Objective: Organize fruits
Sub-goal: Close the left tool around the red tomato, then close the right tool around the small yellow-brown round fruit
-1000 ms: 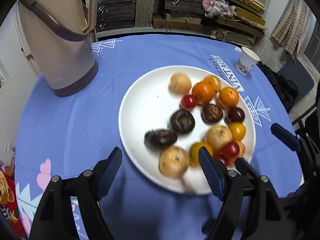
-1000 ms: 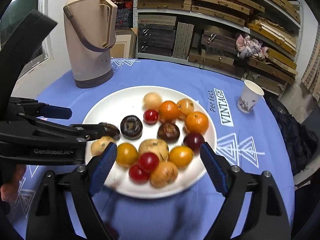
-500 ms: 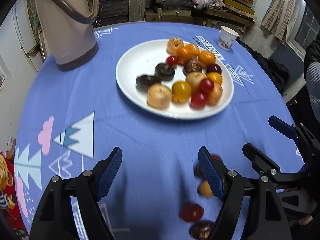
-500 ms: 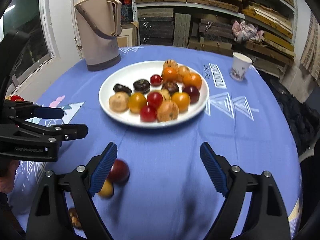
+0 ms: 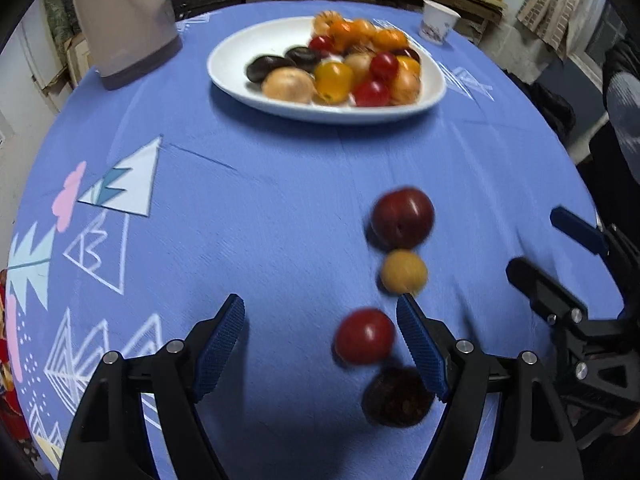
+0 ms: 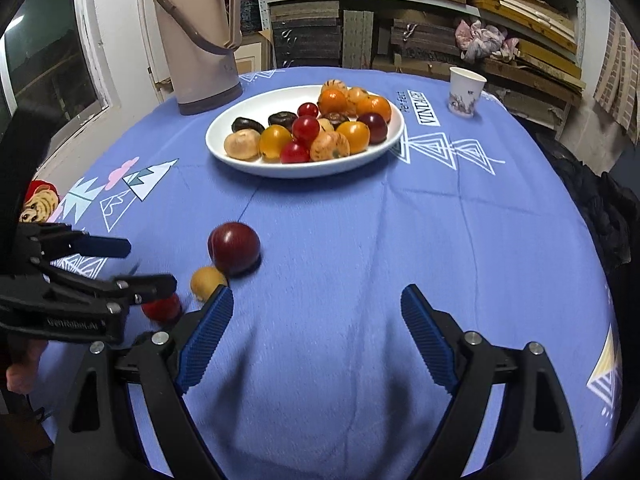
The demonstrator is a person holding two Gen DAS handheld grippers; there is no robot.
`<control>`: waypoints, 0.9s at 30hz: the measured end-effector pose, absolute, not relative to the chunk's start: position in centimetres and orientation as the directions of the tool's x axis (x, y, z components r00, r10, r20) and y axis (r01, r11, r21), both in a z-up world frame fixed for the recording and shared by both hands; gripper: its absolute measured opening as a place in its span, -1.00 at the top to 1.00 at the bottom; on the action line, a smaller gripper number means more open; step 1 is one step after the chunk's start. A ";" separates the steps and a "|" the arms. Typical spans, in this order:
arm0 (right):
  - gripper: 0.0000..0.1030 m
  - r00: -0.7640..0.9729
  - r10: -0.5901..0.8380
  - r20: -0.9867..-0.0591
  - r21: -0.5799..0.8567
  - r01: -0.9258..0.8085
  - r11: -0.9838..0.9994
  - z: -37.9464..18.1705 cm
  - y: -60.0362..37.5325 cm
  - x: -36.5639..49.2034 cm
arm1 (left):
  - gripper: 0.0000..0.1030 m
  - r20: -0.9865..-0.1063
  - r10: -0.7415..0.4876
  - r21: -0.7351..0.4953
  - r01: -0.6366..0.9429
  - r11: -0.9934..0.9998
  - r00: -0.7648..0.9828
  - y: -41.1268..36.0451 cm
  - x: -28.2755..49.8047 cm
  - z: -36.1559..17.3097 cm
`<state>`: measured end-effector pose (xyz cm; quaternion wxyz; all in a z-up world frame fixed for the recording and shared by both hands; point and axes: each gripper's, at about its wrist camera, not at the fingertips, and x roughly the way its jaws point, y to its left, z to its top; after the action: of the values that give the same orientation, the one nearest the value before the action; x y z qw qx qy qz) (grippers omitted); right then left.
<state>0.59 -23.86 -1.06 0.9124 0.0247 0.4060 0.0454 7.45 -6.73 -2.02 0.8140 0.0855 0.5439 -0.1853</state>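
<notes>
Left gripper: jaws spread wide, nothing clamped between them, tips over the blue tablecloth.
Loose fruit nearest the left gripper: a dark brown wrinkled fruit lies against the inner side of its right finger; whether they touch I cannot tell. A red tomato sits just ahead of it, inside the jaw gap, close to the same finger.
Loose fruit beyond the tips: a small yellow fruit just past the right fingertip, then a dark red plum touching or almost touching it.
Right gripper: jaws equally wide apart, holding nothing, only bare cloth between the fingers. The yellow fruit is just beyond its left fingertip, the plum a little farther.
White plate: well ahead of both grippers, near the table's middle, heaped with fruit.
Plate contents: red tomatoes, yellow and orange tomatoes, tan round fruits, dark wrinkled ones, one dark plum, all crowded to its right half.
Thermos jug: far left, behind the plate.
Paper cup: far right, upright; its contents are not visible.
</notes>
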 end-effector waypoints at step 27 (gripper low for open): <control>-0.48 0.600 0.174 -0.781 0.097 -0.159 0.982 -2.7 -18.2 1.9 | 0.38 -0.917 -0.195 -0.059 0.363 0.930 0.348 -3.3 7.8 -3.0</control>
<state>1.92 -18.20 -2.68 0.8944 0.0087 0.4374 0.0932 7.78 -3.30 -3.01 0.8175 0.0774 0.5447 -0.1706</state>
